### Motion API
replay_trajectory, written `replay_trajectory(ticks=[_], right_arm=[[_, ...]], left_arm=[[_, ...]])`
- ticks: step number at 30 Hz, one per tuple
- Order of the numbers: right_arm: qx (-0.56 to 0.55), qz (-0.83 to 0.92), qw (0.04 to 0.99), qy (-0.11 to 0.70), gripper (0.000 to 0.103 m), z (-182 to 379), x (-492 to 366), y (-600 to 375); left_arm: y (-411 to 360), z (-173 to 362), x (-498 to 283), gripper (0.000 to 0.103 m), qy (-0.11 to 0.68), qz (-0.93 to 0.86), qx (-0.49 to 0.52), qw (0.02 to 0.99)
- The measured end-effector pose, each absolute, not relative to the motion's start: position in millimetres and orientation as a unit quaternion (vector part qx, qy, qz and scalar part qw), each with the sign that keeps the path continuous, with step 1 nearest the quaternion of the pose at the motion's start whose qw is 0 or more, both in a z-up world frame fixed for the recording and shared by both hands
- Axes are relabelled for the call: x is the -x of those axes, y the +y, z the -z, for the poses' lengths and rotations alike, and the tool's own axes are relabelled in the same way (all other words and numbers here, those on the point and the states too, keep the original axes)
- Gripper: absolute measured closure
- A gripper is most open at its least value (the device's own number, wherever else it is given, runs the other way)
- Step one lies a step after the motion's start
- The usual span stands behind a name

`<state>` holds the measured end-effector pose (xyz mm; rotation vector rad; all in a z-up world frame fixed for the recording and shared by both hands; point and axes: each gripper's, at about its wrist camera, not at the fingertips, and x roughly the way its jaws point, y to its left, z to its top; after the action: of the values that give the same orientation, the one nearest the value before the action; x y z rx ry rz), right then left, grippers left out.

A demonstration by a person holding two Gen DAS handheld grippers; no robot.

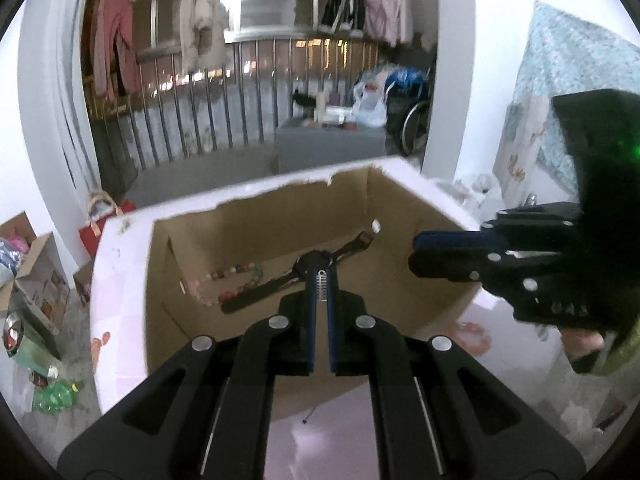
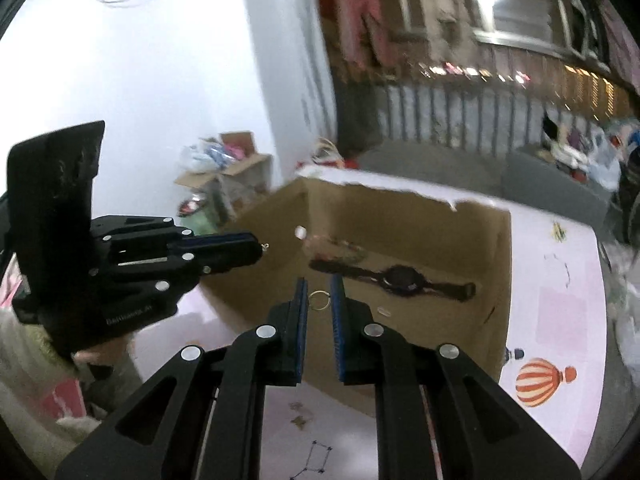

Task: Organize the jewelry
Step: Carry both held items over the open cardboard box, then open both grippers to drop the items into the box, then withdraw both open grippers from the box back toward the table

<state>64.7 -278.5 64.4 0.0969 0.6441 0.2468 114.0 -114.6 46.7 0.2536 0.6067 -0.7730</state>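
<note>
Nearest, the right gripper (image 2: 319, 300) hangs above the near wall of the cardboard box (image 2: 496, 264). Its fingers (image 2: 301, 300) are drawn close and pinch a small gold ring (image 2: 319, 301), which spans the narrow gap between the pads.

Beside it, the left gripper (image 2: 256, 249) is held at about the same height, its fingers pressed together. A tiny metal piece (image 2: 265, 245), perhaps an earring hook, pokes from the tip; what it is cannot be told for certain.

Below and beyond, the box sits on a table under a pale pink cloth (image 2: 560, 320). On the box floor lie a black wristwatch (image 2: 404, 278), flat with its strap stretched out, and a string of coloured beads (image 1: 236, 274) against the far wall.

Further back are a metal railing (image 1: 224, 92) and hanging clothes (image 1: 200, 16).

Judgement: the step in hand is carrying small pieces to the box. Both grippers are over or just beside the opening but high. The next move calls for lowering each toward a bare patch of box floor, clear of the watch, then parting the fingers so the pieces drop without bouncing.
</note>
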Motion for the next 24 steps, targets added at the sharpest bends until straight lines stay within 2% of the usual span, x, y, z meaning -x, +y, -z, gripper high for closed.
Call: replay_trajectory(ticks=[11,12,15,16,20,24], right_arm=[[-0.063,-0.052,0.917,0.391,0.090,-35.4,-103.6,-284.2],[-0.062,-0.048,0.917,0.392,0.090,-34.8,-103.6,-284.3],[-0.067,-0.039,0.917,0.391,0.089,-32.5,-104.1,-285.6],[-0.068,-0.038,0.917,0.391,0.085,-32.3,-104.4,-286.0],[-0.067,-0.027,0.920,0.385,0.077,-33.9,-100.3,-285.0],[-0.068,-0.020,0.926,0.371,0.070,-41.6,-92.9,-284.6]], left_arm=[[-145.0,-8.9,-165.0,0.098,0.365,0.336,-0.148,0.855],[-145.4,-5.8,-167.1,0.097,0.371,0.334,-0.148,0.854],[-142.3,-1.6,-167.9,0.082,0.377,0.329,-0.142,0.854],[-141.3,-1.1,-167.1,0.077,0.377,0.327,-0.142,0.855],[-136.9,0.3,-163.6,0.074,0.376,0.321,-0.142,0.858],[-133.2,-7.4,-159.5,0.067,0.364,0.317,-0.142,0.864]])
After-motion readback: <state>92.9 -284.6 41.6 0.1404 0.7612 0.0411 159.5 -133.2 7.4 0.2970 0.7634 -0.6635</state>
